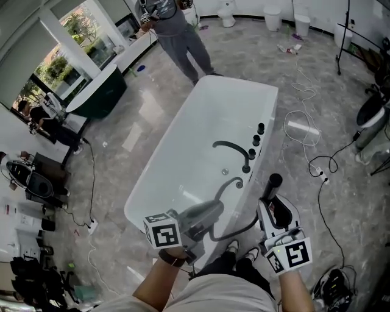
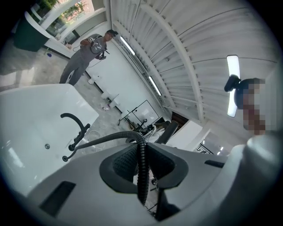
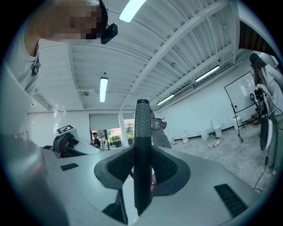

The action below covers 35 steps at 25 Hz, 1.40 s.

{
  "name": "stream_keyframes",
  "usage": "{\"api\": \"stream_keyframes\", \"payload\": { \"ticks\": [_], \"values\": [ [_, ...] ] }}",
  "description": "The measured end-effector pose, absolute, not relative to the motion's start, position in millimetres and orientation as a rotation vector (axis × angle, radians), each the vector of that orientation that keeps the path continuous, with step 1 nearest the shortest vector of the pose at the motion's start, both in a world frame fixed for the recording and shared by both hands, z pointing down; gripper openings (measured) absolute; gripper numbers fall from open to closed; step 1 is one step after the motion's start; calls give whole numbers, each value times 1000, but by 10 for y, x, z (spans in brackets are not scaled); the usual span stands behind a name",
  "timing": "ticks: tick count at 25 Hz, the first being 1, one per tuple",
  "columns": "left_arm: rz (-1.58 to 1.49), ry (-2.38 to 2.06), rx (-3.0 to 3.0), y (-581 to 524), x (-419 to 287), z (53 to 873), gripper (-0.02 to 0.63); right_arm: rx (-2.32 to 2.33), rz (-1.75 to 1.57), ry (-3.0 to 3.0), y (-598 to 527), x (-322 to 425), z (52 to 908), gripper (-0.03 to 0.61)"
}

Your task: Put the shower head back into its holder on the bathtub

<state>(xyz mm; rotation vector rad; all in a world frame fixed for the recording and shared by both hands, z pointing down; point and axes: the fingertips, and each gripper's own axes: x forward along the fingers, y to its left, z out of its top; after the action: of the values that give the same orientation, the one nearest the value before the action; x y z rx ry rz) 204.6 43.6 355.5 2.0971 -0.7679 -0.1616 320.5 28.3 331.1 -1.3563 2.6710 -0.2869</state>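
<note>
A white bathtub carries a black curved faucet and several black knobs on its right rim. My right gripper is shut on the black stick-shaped shower head, which stands upright between the pads, beside the tub's near right corner. The ribbed black hose loops from it to my left gripper, which is shut on the hose over the tub's near end. From there the hose runs on to a fitting on the rim near the faucet.
A person in grey stands at the tub's far end. White cables trail over the floor to the right. White toilets line the back wall. A dark green tub sits at the left, near seated people.
</note>
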Motion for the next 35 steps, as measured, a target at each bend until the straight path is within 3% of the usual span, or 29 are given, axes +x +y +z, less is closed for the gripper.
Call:
{"api": "stream_keyframes", "payload": {
  "ticks": [18, 35],
  "values": [
    [-167, -937, 2042, 385, 1494, 3482, 60, -1290, -356, 2725, 184, 2739, 3482, 129],
    [38, -1016, 1930, 202, 1671, 4395, 60, -1398, -306, 2763, 200, 2972, 3633, 129]
  ]
}}
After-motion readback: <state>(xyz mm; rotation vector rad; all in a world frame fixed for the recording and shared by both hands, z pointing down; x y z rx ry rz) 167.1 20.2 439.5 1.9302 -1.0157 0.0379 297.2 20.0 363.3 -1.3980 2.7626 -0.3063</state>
